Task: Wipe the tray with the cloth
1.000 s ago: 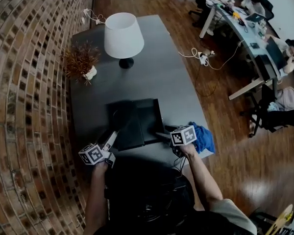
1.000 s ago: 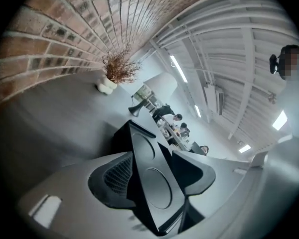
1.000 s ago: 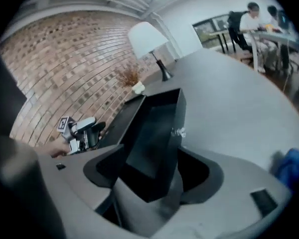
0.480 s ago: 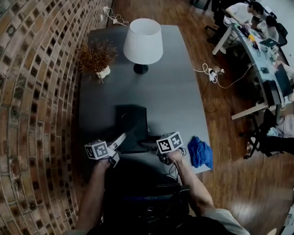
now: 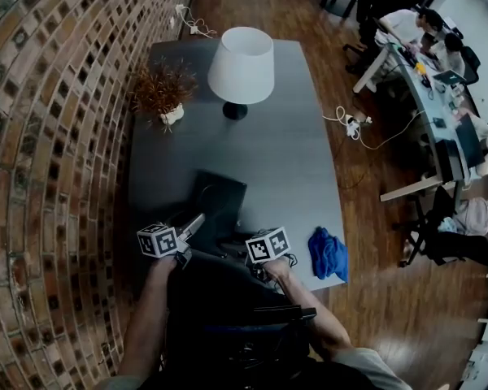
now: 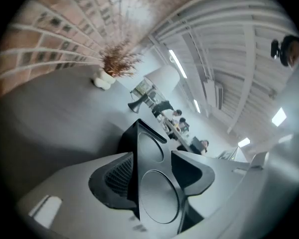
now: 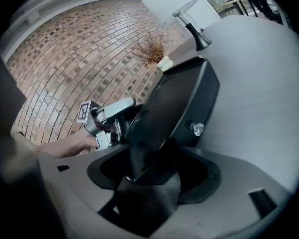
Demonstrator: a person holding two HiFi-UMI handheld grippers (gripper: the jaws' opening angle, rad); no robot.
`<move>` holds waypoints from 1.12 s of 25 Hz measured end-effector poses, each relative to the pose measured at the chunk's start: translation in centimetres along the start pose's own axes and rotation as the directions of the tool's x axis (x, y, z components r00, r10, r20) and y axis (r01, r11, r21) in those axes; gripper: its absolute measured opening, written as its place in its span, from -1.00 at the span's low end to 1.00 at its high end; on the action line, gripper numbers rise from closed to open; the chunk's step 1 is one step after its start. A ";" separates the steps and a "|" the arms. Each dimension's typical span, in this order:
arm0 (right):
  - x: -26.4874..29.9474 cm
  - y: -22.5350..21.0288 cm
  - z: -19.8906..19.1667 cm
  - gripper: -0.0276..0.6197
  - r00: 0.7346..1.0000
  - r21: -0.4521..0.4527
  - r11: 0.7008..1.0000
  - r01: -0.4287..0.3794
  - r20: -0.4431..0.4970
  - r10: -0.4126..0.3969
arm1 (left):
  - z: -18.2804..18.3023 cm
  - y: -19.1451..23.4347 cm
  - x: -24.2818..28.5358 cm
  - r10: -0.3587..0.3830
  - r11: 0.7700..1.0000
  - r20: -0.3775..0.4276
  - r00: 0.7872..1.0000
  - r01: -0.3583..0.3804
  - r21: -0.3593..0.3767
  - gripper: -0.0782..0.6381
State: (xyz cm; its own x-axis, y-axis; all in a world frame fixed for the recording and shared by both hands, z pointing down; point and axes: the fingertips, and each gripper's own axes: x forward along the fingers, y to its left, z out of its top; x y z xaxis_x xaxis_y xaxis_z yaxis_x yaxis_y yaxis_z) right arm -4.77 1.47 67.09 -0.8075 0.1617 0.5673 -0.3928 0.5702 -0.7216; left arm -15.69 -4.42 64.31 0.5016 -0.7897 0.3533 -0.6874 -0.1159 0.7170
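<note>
The black tray [image 5: 224,200] is tilted up on the dark table, near its front edge. My left gripper [image 5: 197,223] is closed on the tray's left side; its jaws have just been closing, with the tray [image 6: 150,176] between them. My right gripper [image 5: 237,244] grips the near right edge, its jaws [image 7: 154,166] having also just closed on the tray [image 7: 175,101]. In the right gripper view the left gripper [image 7: 112,112] shows at the tray's far side. The blue cloth [image 5: 328,253] lies crumpled at the table's right front corner, apart from both grippers.
A white lamp [image 5: 241,63] and a dried plant in a small pot [image 5: 163,94] stand at the table's far end beside the brick wall [image 5: 57,136]. A cable with a plug strip [image 5: 350,122] lies on the wooden floor. People sit at desks [image 5: 439,63] to the right.
My right gripper has moved left, away from the blue cloth, to the tray's near edge and closed on it. The tray now looks narrower, tipped up on its side. The left gripper has hardly moved.
</note>
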 end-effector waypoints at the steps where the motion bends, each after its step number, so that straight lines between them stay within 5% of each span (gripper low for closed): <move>1: 0.3 0.5 -0.6 -0.02 1.000 -0.004 1.000 -0.009 -0.009 0.009 | 0.1 -0.1 0.3 0.000 0.998 -0.049 0.999 0.003 0.060 -0.16; 3: 0.1 0.7 -0.7 -0.03 0.999 -0.027 0.999 -0.026 -0.020 0.025 | 0.8 -0.4 0.4 -0.017 0.995 -0.094 0.995 0.026 0.100 -0.16; 6: -3.3 0.0 3.2 -0.13 0.998 -0.180 0.982 0.050 0.037 -0.045 | 3.2 -0.5 -3.3 -0.022 1.000 0.051 0.998 0.022 -0.006 -0.16; 9: -6.4 -1.7 10.5 -0.03 0.974 -0.394 0.893 0.218 0.139 -0.176 | 2.2 -0.6 -9.1 0.034 0.994 0.154 0.987 -0.018 -0.104 -0.14; 11: -6.2 -3.8 14.4 0.01 0.956 -0.483 0.825 0.293 0.147 -0.254 | -1.3 -0.5 -11.8 0.075 0.984 0.126 0.989 -0.054 -0.167 -0.07; 13: -4.5 -6.5 16.3 0.01 0.945 -0.520 0.796 0.310 0.080 -0.316 | -4.7 -1.2 -12.2 0.043 0.966 0.094 0.995 -0.018 -0.258 -0.07; 15: -2.1 -8.8 16.0 0.01 0.943 -0.517 0.815 0.263 -0.041 -0.331 | -6.6 -3.2 -10.6 -0.064 0.921 0.071 0.995 0.087 -0.381 -0.07; 17: -0.3 -9.2 14.8 -0.05 0.960 -0.443 0.882 0.161 -0.138 -0.245 | -7.4 -3.8 -8.8 -0.114 0.873 0.043 0.992 0.121 -0.473 -0.06; 20: -0.1 -8.7 13.7 -0.13 0.978 -0.331 0.940 0.077 -0.160 -0.137 | -7.5 -1.3 -7.6 -0.066 0.920 -0.007 0.998 0.058 -0.387 -0.10; 24: -2.3 -9.4 12.2 -0.12 0.980 -0.302 0.946 0.116 -0.122 -0.160 | -6.5 -0.7 -6.8 -0.021 0.930 0.002 1.000 0.020 -0.368 -0.07; 28: -5.6 -10.7 11.0 -0.10 0.982 -0.191 0.966 0.175 -0.036 -0.185 | -1.7 0.4 -3.4 -0.028 0.946 0.067 0.997 0.049 -0.320 -0.05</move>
State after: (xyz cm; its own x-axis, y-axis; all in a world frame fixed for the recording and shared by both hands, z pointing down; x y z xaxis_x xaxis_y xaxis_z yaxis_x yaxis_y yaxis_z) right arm -0.94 -14.37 67.25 -0.7045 0.0823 0.7049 -0.4365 0.7329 -0.5219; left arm -16.81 -0.74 64.46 0.4844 -0.8249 0.2914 -0.4581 0.0446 0.8878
